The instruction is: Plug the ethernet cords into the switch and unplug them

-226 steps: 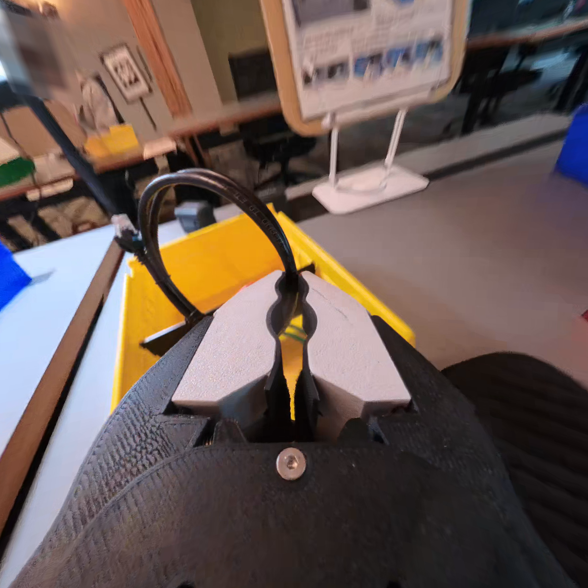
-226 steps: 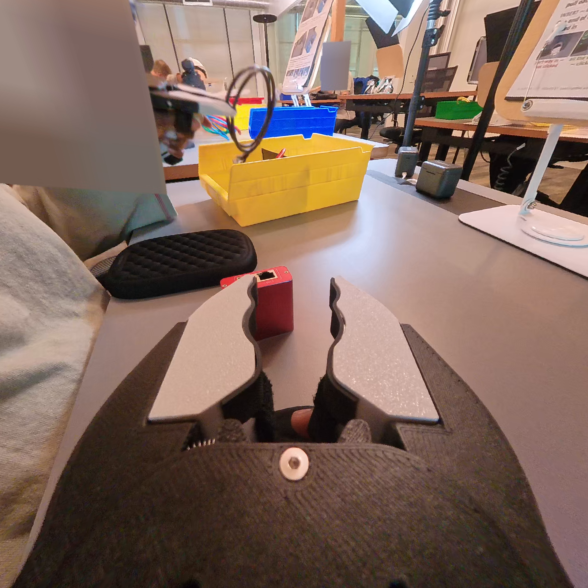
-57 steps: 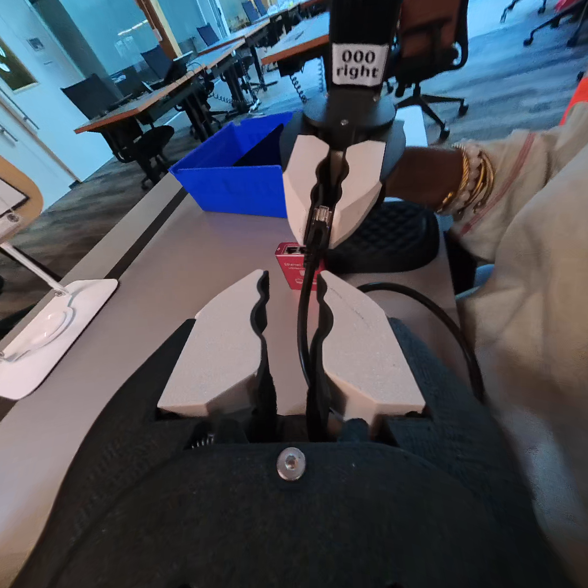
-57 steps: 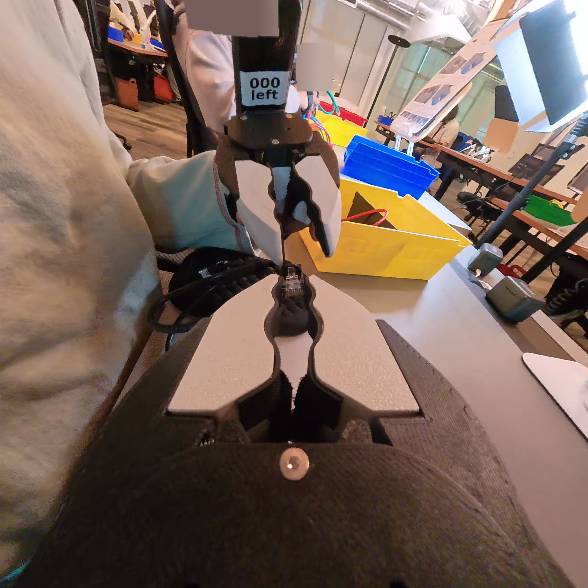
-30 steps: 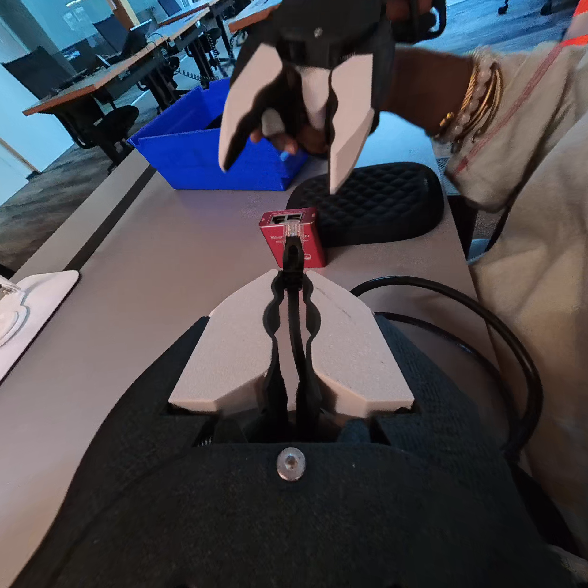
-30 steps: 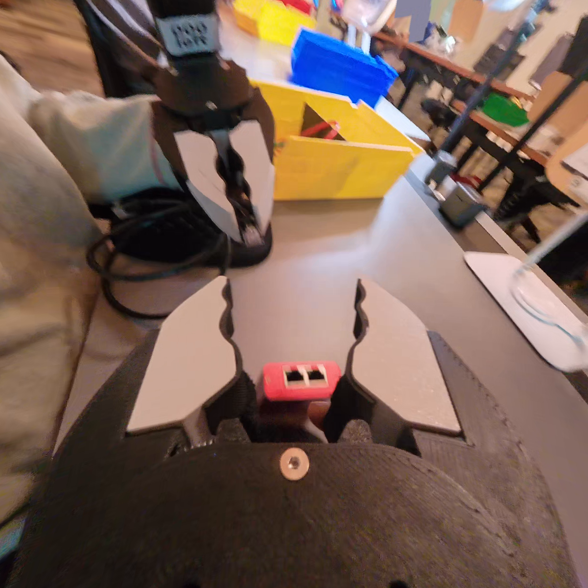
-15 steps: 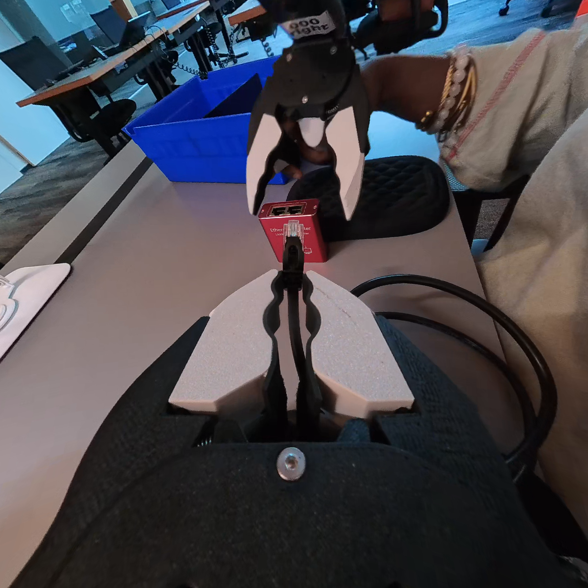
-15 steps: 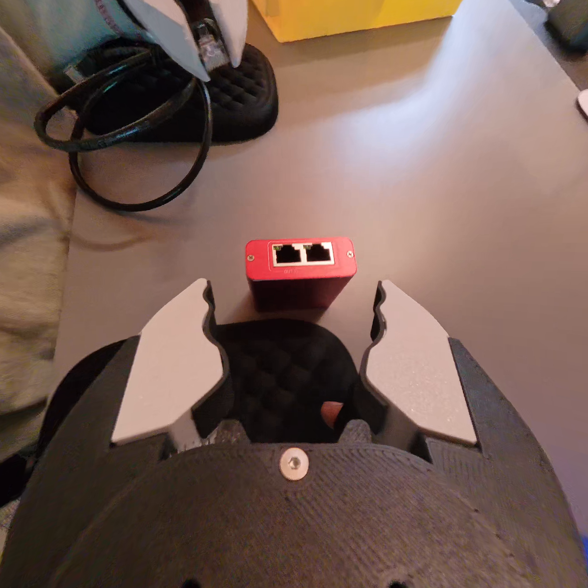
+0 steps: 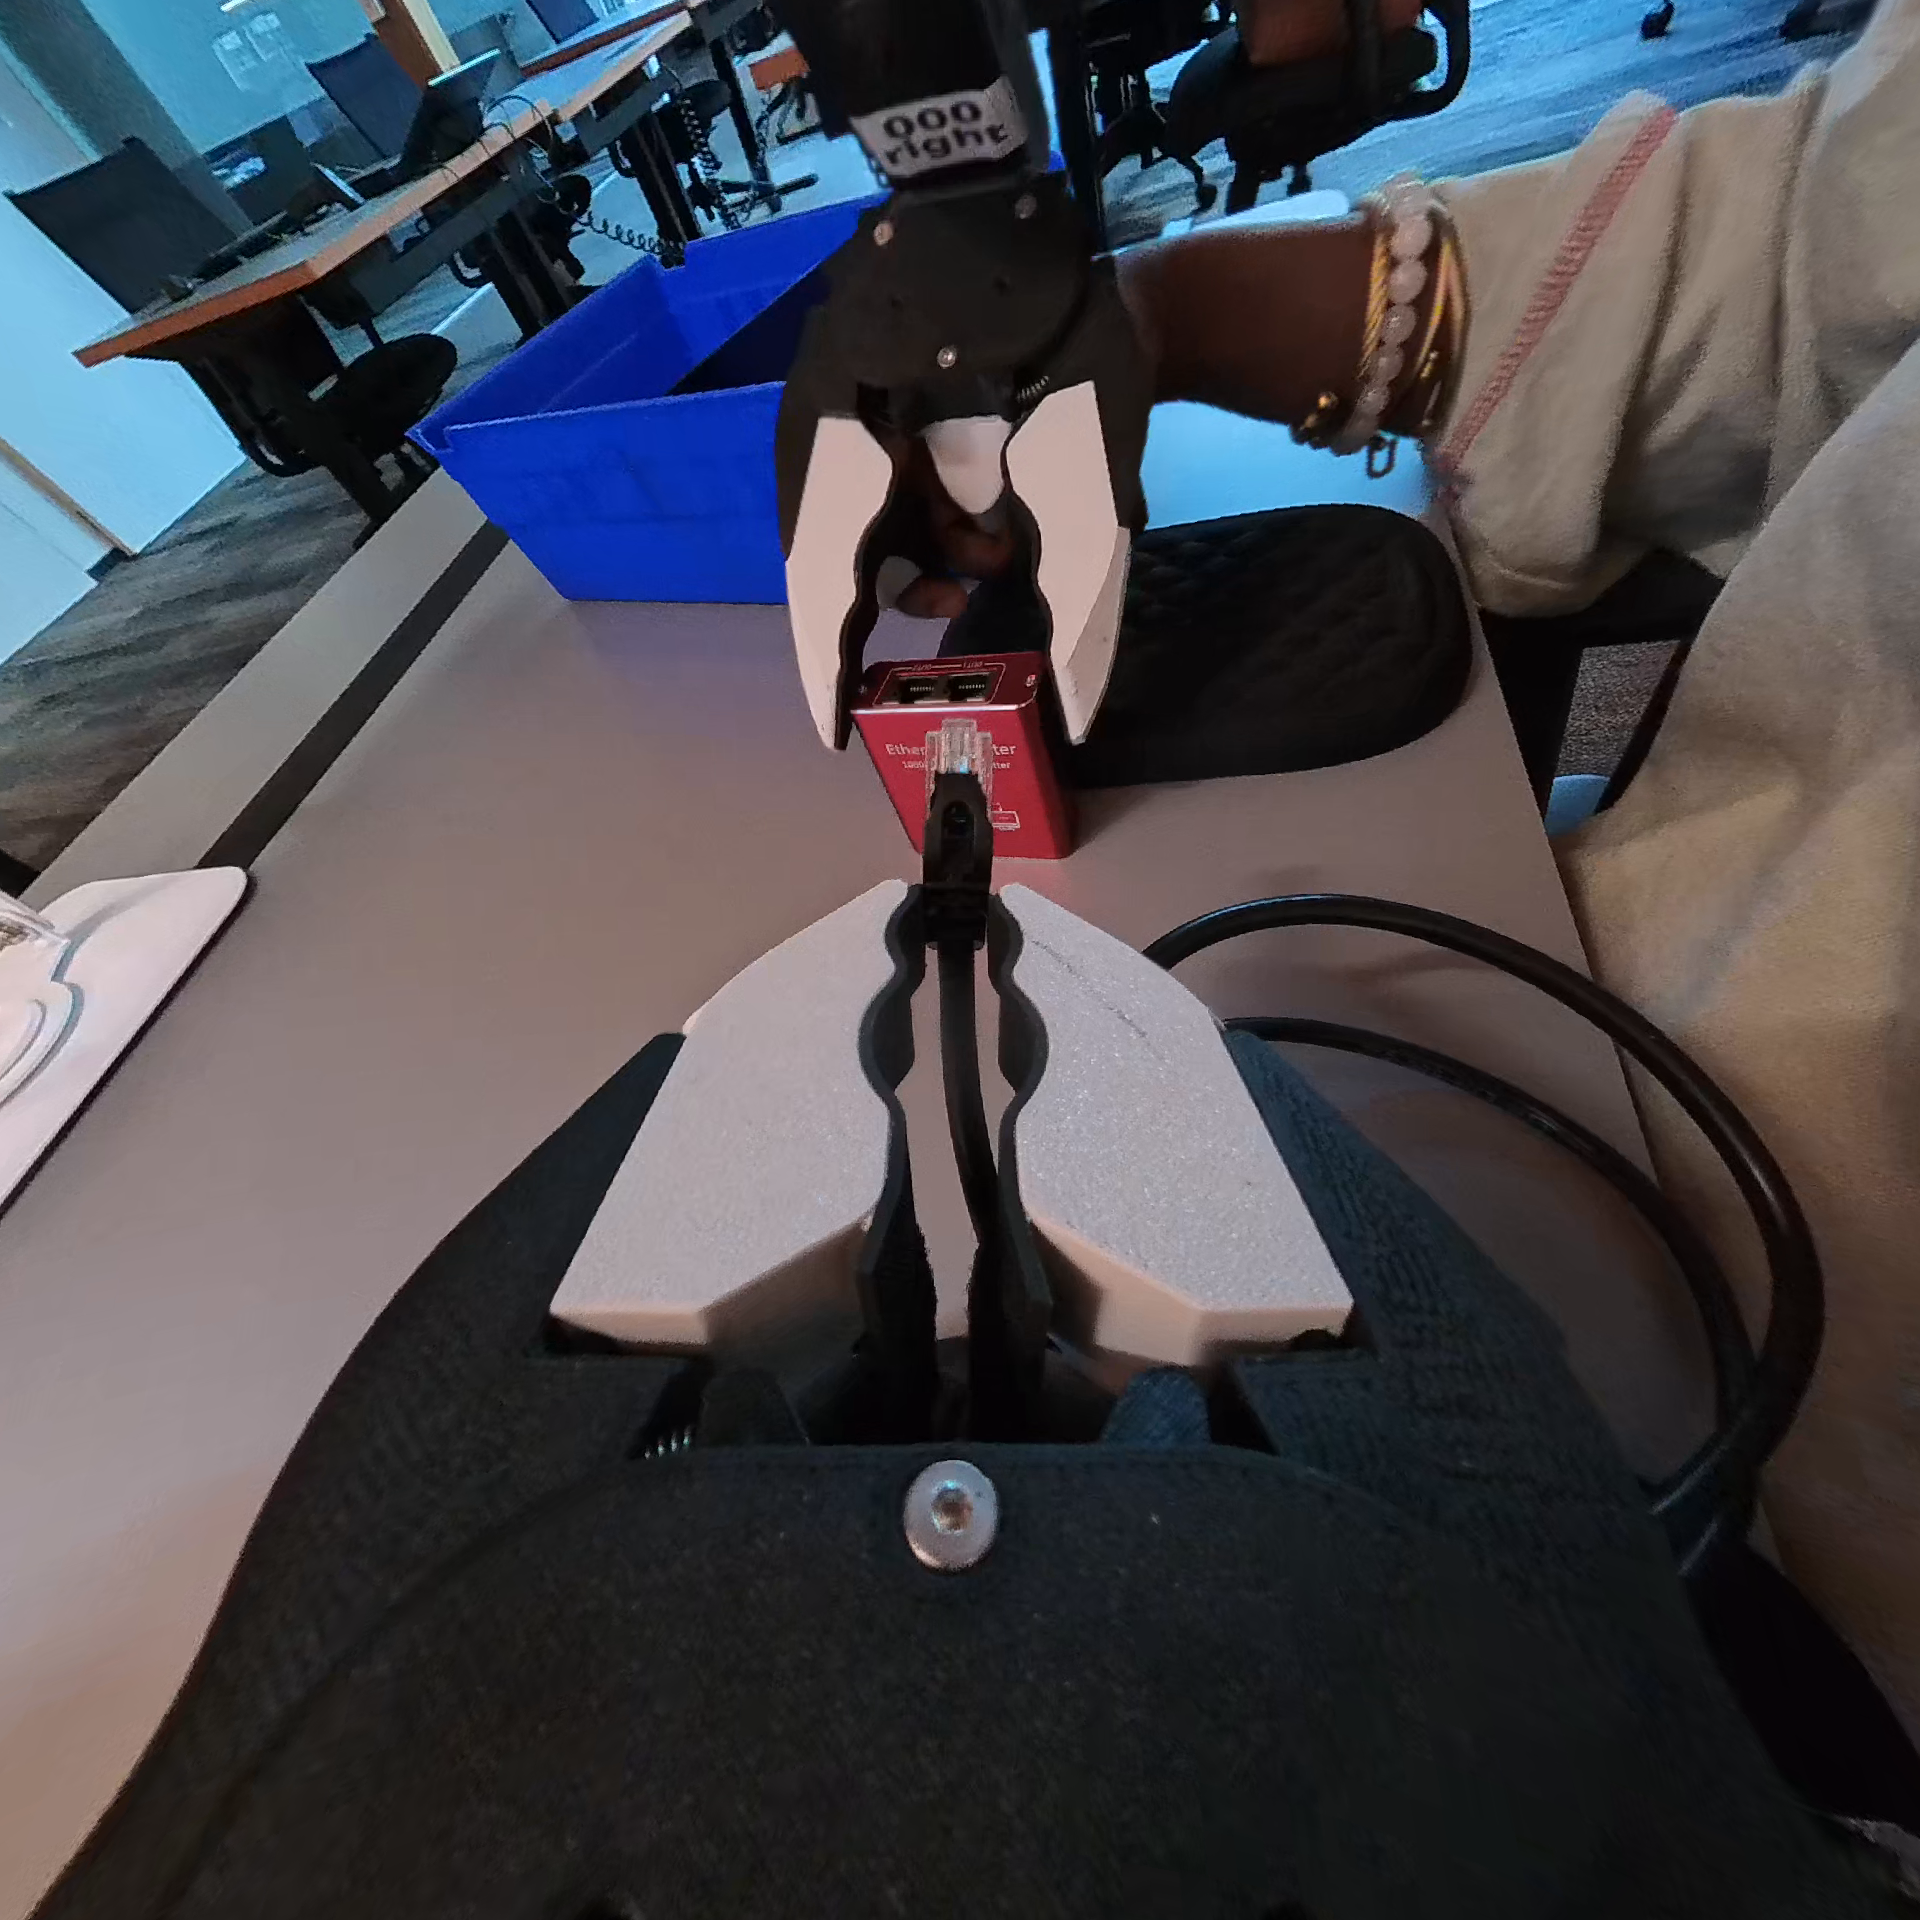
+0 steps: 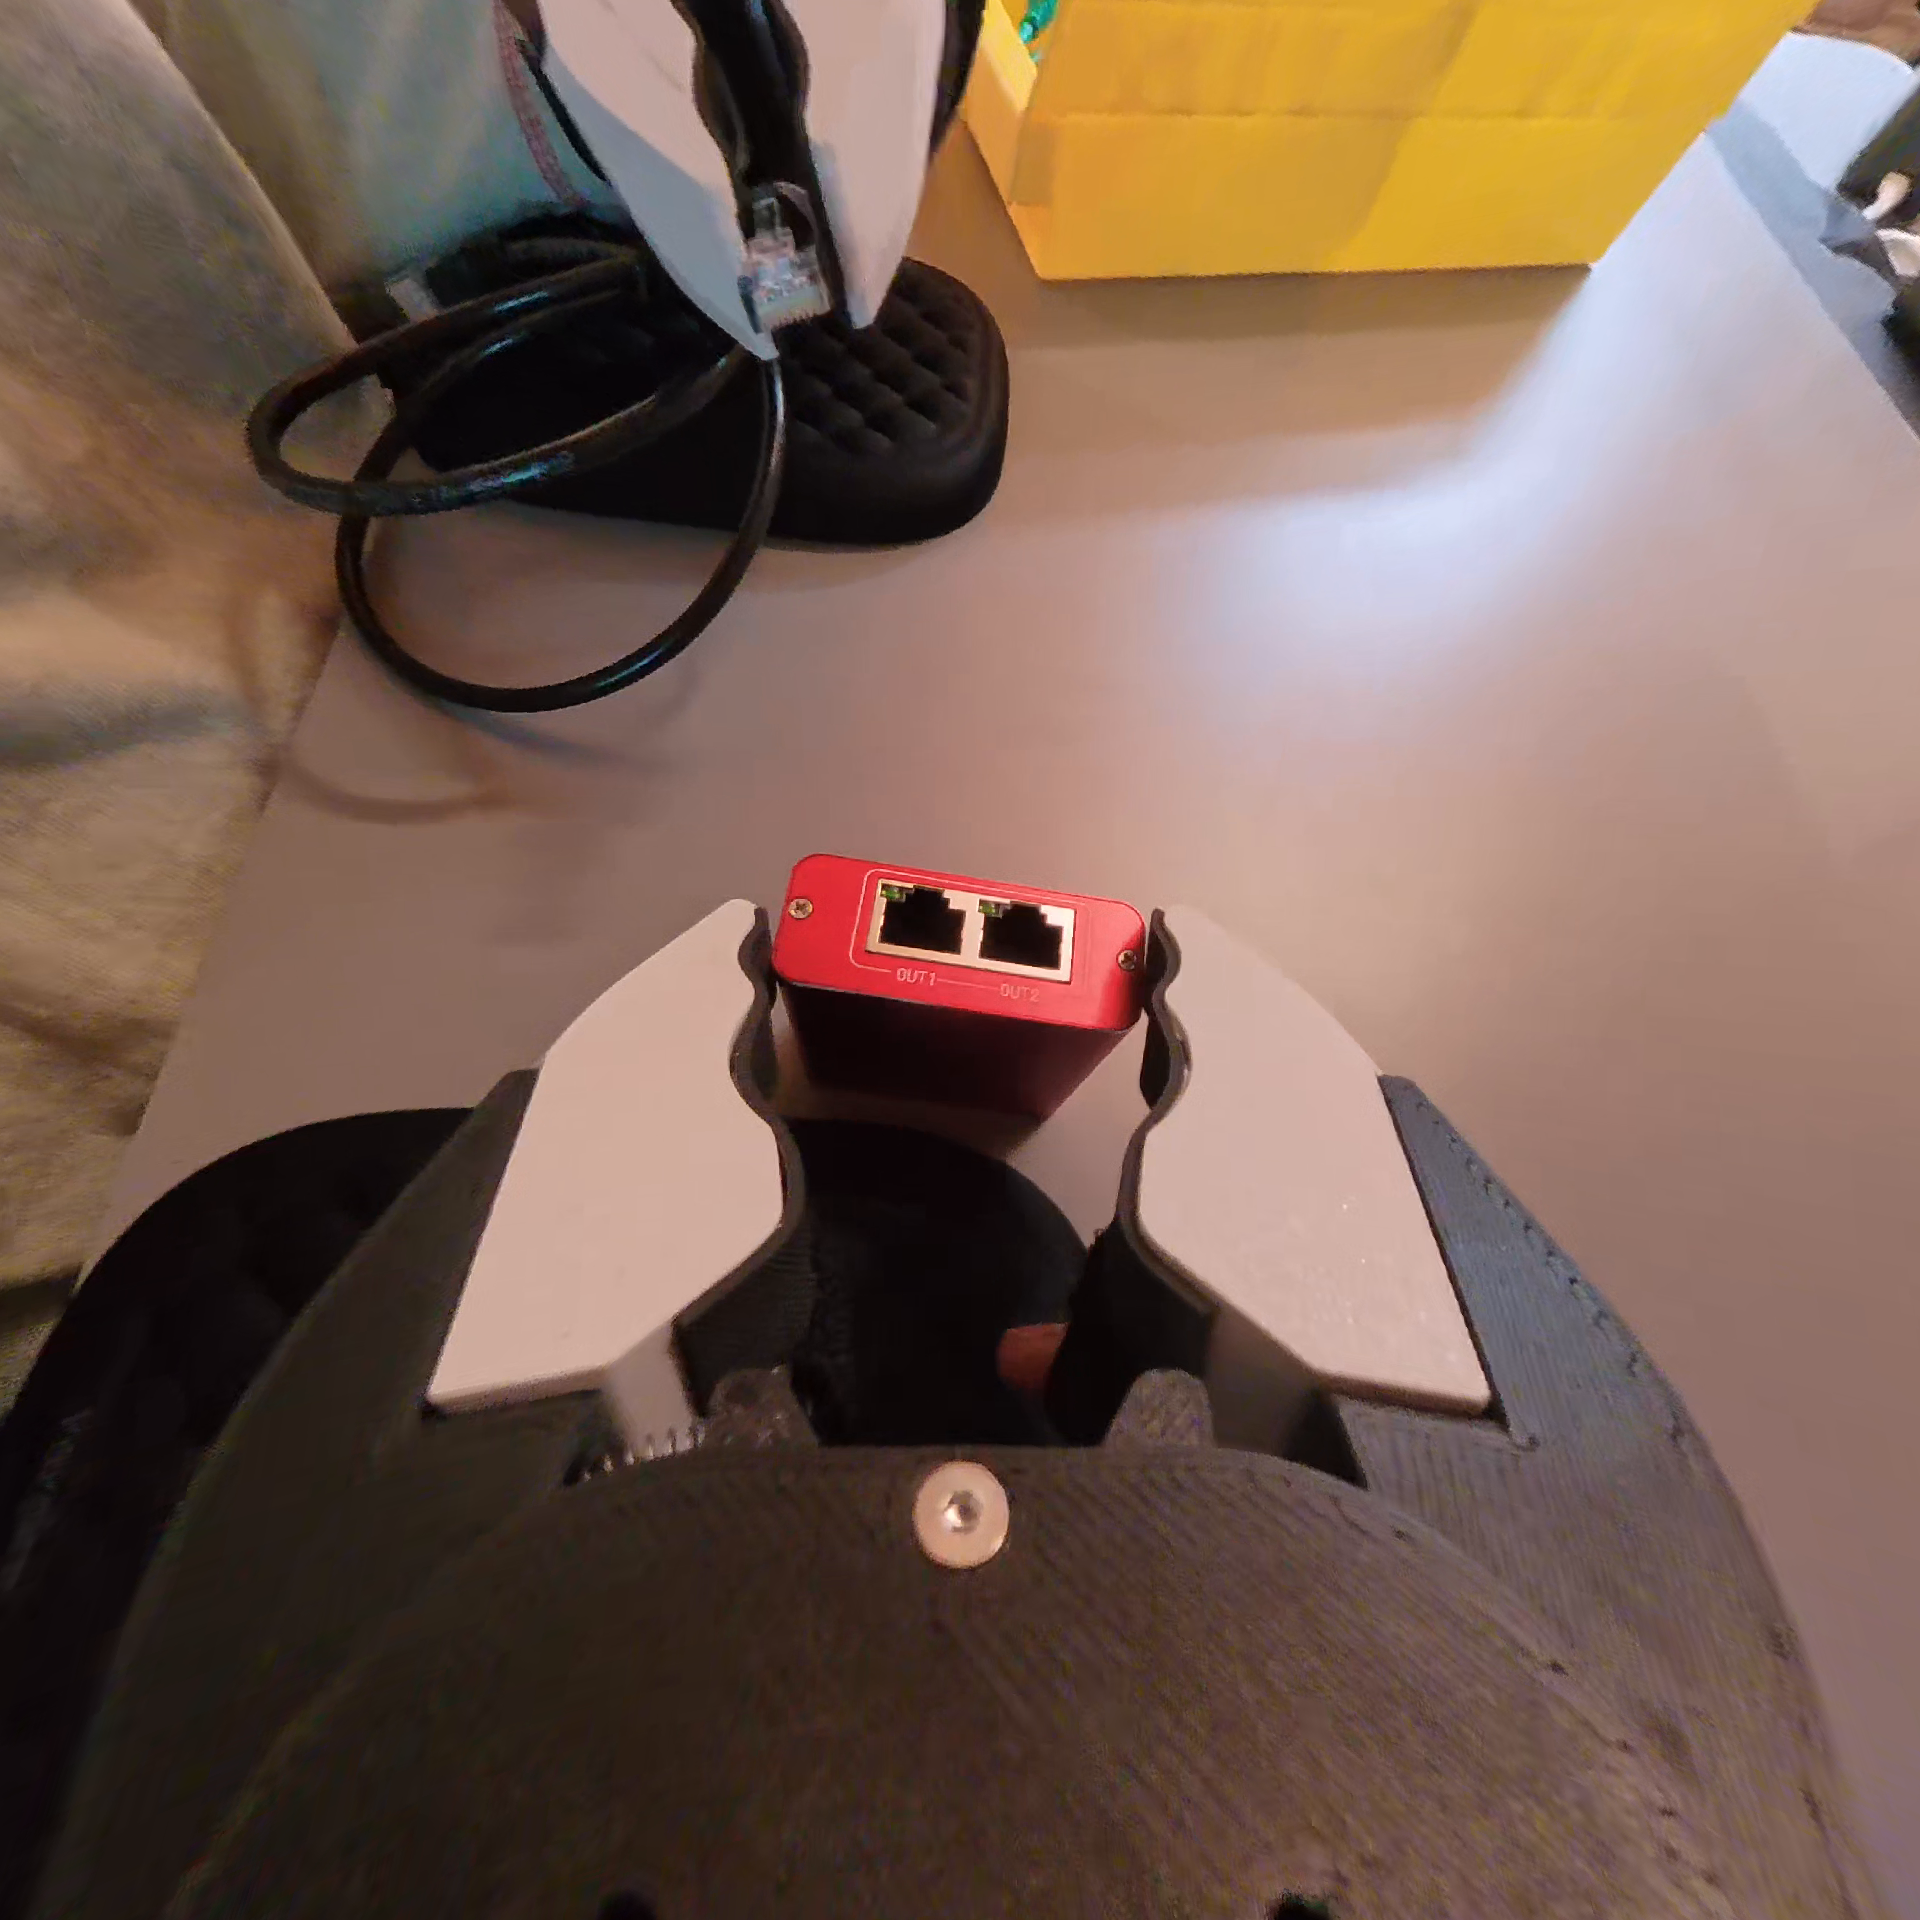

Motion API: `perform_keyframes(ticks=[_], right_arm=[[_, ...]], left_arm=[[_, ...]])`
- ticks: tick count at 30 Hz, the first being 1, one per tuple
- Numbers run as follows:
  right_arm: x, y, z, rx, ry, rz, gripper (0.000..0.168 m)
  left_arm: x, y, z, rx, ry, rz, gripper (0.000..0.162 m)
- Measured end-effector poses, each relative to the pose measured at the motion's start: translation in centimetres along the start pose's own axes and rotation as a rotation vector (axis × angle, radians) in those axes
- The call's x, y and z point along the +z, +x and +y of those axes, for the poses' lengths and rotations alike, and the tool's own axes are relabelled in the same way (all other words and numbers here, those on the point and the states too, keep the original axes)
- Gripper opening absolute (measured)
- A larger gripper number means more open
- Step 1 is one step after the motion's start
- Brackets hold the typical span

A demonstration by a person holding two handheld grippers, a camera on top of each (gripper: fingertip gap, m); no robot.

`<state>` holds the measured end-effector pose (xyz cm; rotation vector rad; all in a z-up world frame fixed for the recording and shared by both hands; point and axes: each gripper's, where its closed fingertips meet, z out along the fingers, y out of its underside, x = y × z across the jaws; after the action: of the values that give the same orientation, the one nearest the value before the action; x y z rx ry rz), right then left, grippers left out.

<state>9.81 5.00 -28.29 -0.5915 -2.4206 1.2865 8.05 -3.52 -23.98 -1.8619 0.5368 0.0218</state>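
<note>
Left claw [image 9: 951, 914]: pinches cord [image 9: 961, 1049], plug [image 9: 958, 750] forward to meet ports | right claw [image 10: 956, 951]: spread, flanking switch [image 10: 951, 977] to steady it | cord slack: 3 o'clock

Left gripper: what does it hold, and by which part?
The left gripper holds the black ethernet cord, clamped just behind its clear plug.

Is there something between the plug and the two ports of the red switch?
Nothing visible. The plug in the left tool faces the switch, both ports look empty, and the right tool only flanks its sides.
</note>
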Motion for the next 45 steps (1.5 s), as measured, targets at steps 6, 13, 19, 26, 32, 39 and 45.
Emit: perform_keyframes(ticks=[6,13,19,26,32,39,45], right_arm=[[-0.2,-0.5,-1.2,0.200,-0.224,0.135,0.105],[0.1,-0.5,1.3,0.227,-0.812,0.048,0.098],[1.1,-0.5,3.9,0.255,-0.922,0.029,0.083],[0.3,0.9,-0.3,0.316,-0.298,0.074,0.082],[-5.7,0.4,-11.4,0.368,0.721,-0.041,0.082],[-6.4,-1.1,-13.0,0.354,0.950,-0.175,0.082],[-5.6,-1.8,-12.8,0.289,0.876,-0.156,0.082]], left_arm=[[-0.1,-0.2,0.4,-0.002,-0.022,-0.015,0.011],[-0.3,-0.3,0.4,-0.017,0.001,-0.043,0.011],[-0.4,-0.4,0.6,-0.024,0.014,-0.046,0.011],[-0.9,-1.1,0.7,-0.082,0.051,-0.050,0.011],[-1.3,-1.2,-0.7,-0.157,0.112,-0.020,0.011],[-1.3,-0.7,-1.6,-0.145,0.059,-0.006,0.011],[-1.2,-0.4,-2.2,-0.142,-0.004,0.008,0.011]])
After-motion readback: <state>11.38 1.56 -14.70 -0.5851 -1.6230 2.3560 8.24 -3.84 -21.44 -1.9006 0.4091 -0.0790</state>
